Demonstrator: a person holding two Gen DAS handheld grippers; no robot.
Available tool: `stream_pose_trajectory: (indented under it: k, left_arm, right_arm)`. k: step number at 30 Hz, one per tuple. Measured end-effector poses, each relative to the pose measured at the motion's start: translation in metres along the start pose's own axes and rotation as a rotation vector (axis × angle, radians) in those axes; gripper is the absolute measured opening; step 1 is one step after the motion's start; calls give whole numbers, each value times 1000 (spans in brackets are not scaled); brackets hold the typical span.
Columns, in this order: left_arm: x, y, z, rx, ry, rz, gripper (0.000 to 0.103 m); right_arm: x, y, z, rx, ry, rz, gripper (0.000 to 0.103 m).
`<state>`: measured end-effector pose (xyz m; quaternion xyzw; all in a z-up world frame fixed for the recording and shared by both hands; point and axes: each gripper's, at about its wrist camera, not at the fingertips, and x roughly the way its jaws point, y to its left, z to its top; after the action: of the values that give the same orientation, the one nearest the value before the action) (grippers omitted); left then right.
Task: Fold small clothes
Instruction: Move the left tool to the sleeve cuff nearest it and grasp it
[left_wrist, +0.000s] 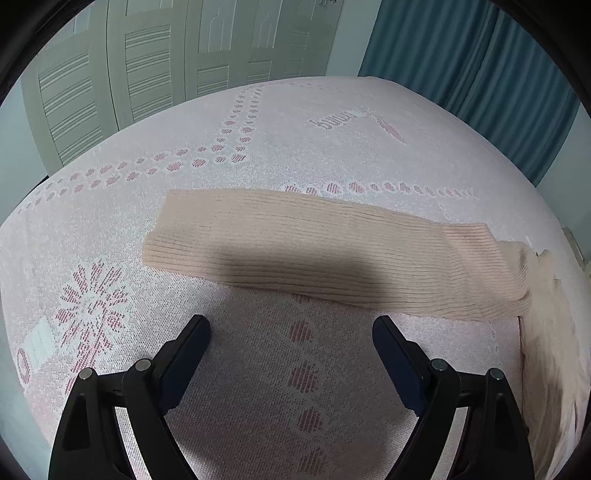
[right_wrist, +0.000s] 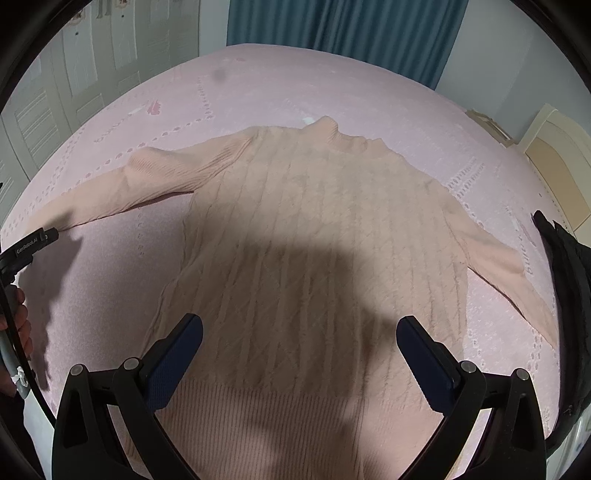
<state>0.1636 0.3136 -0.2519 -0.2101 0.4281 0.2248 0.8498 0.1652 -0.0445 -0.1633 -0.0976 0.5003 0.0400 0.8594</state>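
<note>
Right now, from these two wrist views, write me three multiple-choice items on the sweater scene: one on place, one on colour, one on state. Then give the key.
1. Where does the peach knit sweater lie?
A. spread on the pink patterned bedspread
B. hung on the curtain
C. on the floor

2. What colour is the curtain behind the bed?
A. yellow
B. teal blue
C. red

3. How does the right gripper stand?
A. shut on the hem
B. shut on a sleeve
C. open above the sweater's body

Key: A, the body and both sleeves lie spread over the bedspread; B, teal folds hang past the bed's far edge; C, the fingers stand wide apart with nothing between them. The left gripper is open too, short of the sweater's sleeve.
</note>
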Motion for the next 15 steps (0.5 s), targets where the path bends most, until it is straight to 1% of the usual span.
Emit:
stream_pose_trajectory:
  k: [2,4,5,6,9,11,14,15]
  left_arm:
    - [-1,1,0,-3,-2,-2,89]
    - [-1,5,0,-16,-6,-24,89]
    - [-3,9,0,-32,-15,-47,89]
    - [-6,18,-1,-76,-30,-94,89]
    - [-8,39,-1,-170,-35,-168,88]
    - [-7,45,3,-196,-35,-179,88]
    - [-1,55,14,-228,-36,-149,87]
    - [3,57,19,-241,-34,-142,85]
  right_arm:
    - [0,0,0,-2,0,-1,103]
    - [0,0,0,-2,0,-4,103]
    - [0,-1,0,0,0,-4,103]
    - [0,-1,0,1,0,-5,103]
    - [0,-4,-2,10,-2,-7,103]
    - [1,-7,-3,18,-1,-8,103]
    - [3,-14,-6,31,3,-13,103]
    - [3,-17,-7,35,4,-15,103]
